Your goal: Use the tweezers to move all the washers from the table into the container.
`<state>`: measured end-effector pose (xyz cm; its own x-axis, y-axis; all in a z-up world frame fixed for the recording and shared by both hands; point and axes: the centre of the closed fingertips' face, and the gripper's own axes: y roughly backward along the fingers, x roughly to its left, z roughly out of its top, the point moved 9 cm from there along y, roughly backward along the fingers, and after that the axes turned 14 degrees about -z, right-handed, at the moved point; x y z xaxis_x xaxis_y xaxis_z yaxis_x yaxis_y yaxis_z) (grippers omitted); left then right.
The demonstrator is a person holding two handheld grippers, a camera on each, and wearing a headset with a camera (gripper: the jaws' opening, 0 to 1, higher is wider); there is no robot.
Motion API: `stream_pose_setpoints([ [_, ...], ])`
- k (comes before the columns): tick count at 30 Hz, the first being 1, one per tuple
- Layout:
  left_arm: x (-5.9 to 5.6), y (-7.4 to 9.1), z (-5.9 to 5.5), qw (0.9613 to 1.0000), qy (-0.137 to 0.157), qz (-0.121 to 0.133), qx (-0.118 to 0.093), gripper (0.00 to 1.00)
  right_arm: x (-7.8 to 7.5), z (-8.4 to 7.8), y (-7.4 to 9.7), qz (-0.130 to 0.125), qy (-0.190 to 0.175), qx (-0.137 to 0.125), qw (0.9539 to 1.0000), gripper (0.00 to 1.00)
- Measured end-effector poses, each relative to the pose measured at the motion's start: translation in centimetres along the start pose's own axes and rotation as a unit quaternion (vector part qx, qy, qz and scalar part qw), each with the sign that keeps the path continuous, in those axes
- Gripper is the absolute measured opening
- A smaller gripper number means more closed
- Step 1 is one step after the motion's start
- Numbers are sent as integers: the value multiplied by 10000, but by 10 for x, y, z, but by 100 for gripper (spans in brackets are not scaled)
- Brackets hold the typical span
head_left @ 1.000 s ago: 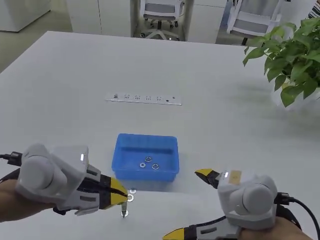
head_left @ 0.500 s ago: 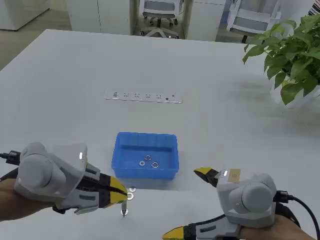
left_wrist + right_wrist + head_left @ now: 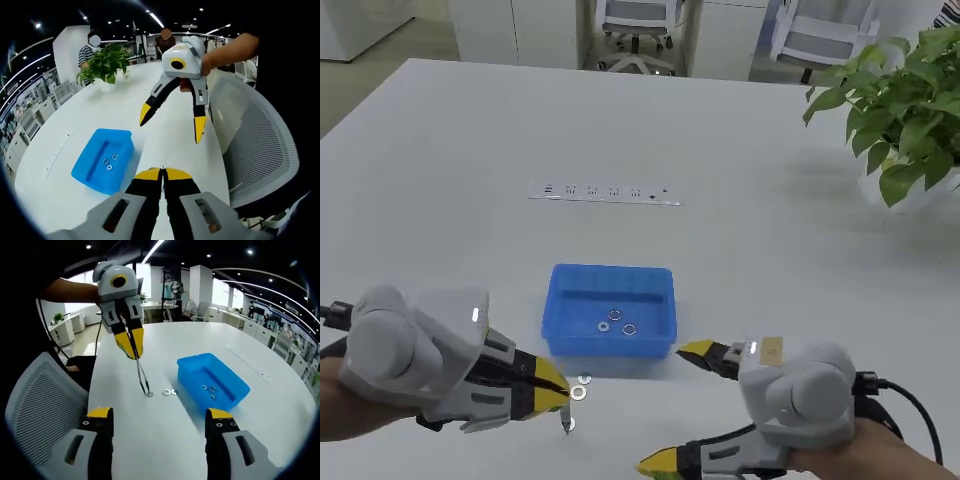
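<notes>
My left gripper (image 3: 558, 386) is shut on thin metal tweezers (image 3: 565, 418) that point down at the table. In the right gripper view the left gripper (image 3: 130, 346) holds the tweezers (image 3: 141, 374) with their tips at a washer (image 3: 149, 394) lying on the table. Two more washers (image 3: 169, 392) lie side by side between that one and the blue container (image 3: 214, 381). The container (image 3: 559, 340) has three washers (image 3: 616, 322) inside. My right gripper (image 3: 672, 406) is open and holds nothing, to the right of the washers on the table (image 3: 580, 388).
A white power strip (image 3: 604, 194) is set into the table beyond the container. A potted plant (image 3: 900, 110) stands at the far right. Office chairs (image 3: 640, 30) stand past the table's far edge, and a mesh chair (image 3: 255, 135) is close behind the grippers.
My right gripper has shifted a little to the left, closer to the container. The left gripper and the tweezers stay in nearly the same place.
</notes>
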<state>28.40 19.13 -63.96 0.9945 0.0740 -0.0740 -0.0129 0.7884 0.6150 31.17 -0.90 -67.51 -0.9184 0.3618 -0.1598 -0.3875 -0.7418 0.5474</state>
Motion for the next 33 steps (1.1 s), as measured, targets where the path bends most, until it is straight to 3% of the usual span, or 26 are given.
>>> stream_pose_setpoints([
  [7,-1,0,1,10000,-41,-30,63,5,7,9,-16,365,371,-89,9986,61],
  [12,0,0,1,10000,-31,-39,60,5,13,13,-30,571,861,-83,9946,50],
  [24,2,1,0,9999,-42,-125,100,5,24,24,-57,983,1160,-179,9882,32],
  [29,4,0,1,9997,-58,-181,121,5,27,25,-70,995,1340,-163,9858,27],
  [33,5,-2,4,9995,-87,-251,170,5,30,24,-78,1143,1469,-155,9824,26],
])
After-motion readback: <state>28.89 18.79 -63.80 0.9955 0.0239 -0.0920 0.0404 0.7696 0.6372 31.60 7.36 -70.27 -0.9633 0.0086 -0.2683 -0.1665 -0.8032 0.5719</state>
